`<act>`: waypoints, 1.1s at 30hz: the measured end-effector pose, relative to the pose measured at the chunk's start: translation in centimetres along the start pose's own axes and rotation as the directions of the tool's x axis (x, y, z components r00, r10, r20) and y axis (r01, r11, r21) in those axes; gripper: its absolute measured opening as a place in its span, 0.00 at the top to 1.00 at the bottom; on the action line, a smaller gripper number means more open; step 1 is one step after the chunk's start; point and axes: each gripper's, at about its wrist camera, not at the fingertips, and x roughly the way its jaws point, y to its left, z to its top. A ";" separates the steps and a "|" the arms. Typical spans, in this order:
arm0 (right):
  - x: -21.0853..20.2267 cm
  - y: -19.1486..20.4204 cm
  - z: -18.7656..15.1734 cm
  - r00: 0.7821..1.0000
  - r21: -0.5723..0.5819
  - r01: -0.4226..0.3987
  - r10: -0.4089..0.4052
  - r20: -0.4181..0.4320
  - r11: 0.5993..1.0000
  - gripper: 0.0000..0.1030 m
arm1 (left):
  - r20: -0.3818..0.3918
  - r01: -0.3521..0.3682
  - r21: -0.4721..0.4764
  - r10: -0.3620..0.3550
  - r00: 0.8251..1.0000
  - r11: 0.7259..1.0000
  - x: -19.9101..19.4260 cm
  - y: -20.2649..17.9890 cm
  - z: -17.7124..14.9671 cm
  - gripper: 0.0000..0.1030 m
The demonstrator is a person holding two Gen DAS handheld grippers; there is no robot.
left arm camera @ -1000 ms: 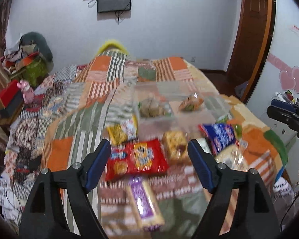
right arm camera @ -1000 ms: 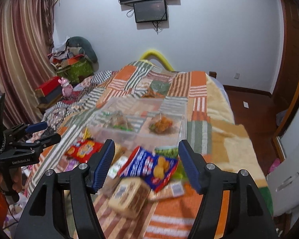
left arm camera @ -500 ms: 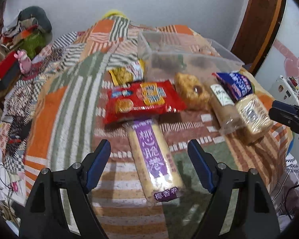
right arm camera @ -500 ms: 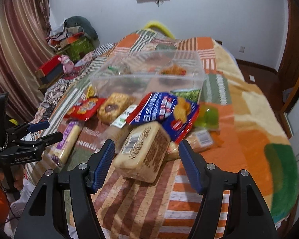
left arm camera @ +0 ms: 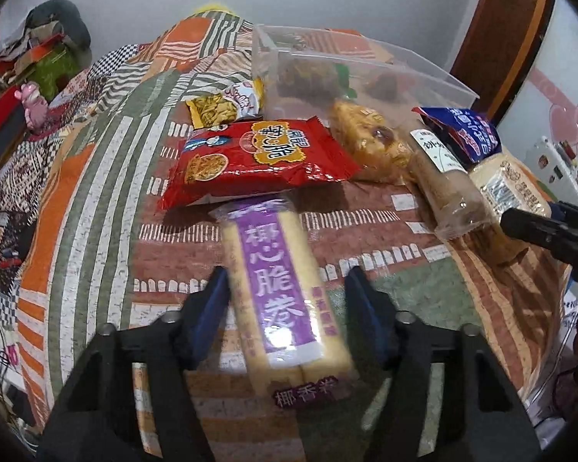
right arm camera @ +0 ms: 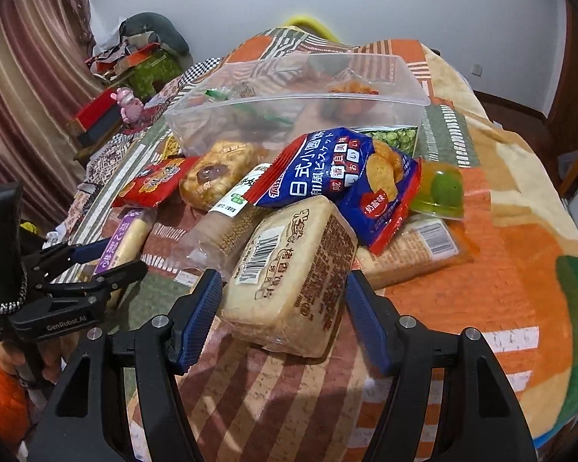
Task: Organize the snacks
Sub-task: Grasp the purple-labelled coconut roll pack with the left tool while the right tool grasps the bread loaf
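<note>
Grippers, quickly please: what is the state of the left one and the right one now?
Left gripper: closing around the purple wafer pack, pads not yet pressing.
Right gripper: open, astride the beige bread pack, not gripping.

Bare quilt [left arm camera: 96, 200] left of the snacks; packets crowded against the clear tub [right arm camera: 296, 92].

The left wrist camera looks steeply down along its gripper, very near to the long purple-labelled packet of wafer rolls [left arm camera: 285, 300] on the patchwork quilt of orange and green [left arm camera: 96, 208]. The right wrist camera looks down the same way, close above the square beige packet of cake [right arm camera: 289, 269]. Both views share the clear plastic storage box [left arm camera: 366, 73] [right arm camera: 300, 88] behind.
</note>
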 end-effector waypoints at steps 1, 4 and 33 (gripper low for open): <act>0.0 0.0 0.0 1.000 0.002 -0.002 0.002 0.001 1.000 0.39 | -0.001 0.003 -0.008 -0.003 1.000 1.000 0.1 0.3 0.1 0.52; 0.0 -0.3 0.0 1.000 0.012 -0.009 0.009 0.010 1.000 0.45 | 0.004 0.012 -0.016 -0.012 1.000 1.000 0.0 0.6 0.1 0.53; 1.8 0.2 0.8 0.999 -0.004 -0.032 0.032 -0.034 0.999 0.40 | 0.103 0.002 0.064 -0.008 0.995 0.998 -4.3 -2.4 0.2 0.56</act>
